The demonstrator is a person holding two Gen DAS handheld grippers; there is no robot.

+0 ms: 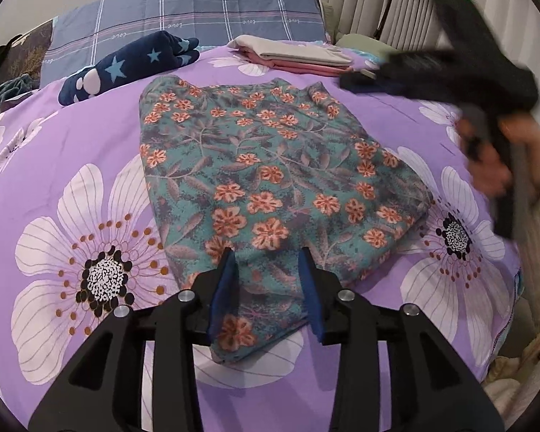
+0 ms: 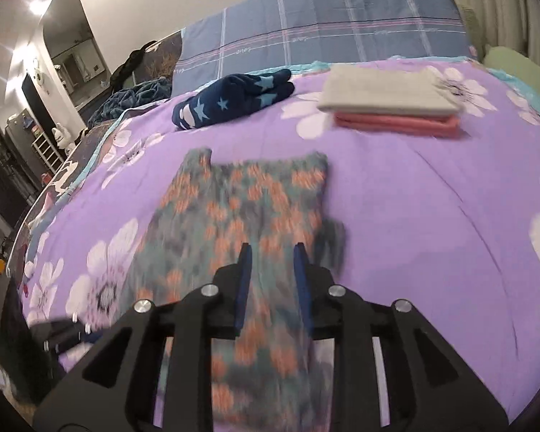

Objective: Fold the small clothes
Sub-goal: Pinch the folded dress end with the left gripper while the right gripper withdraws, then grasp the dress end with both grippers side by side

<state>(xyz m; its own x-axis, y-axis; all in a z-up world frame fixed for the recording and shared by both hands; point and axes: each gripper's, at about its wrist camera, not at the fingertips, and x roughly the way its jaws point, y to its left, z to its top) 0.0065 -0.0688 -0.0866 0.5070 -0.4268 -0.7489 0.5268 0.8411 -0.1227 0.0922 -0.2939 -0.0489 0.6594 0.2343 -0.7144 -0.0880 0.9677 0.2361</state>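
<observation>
Teal flowered garment (image 1: 270, 180) runs lengthwise away from you; your left tool (image 1: 270, 262), jaws parted and empty, sits at its near end, nearer than the raised, also parted right tool (image 2: 270, 252).

Even indoor light; right view motion-blurred; fisheye-bent edges.

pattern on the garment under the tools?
Teal with orange flowers and greyish leaves: the floral garment, sharpest in the left wrist view.

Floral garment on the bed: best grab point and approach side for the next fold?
Probably the near hem corners of the floral garment, from the near side. It lies flat, partly folded, with that edge below the open left gripper. Pinch low, fingers across the edge; the layers look thin.
</observation>
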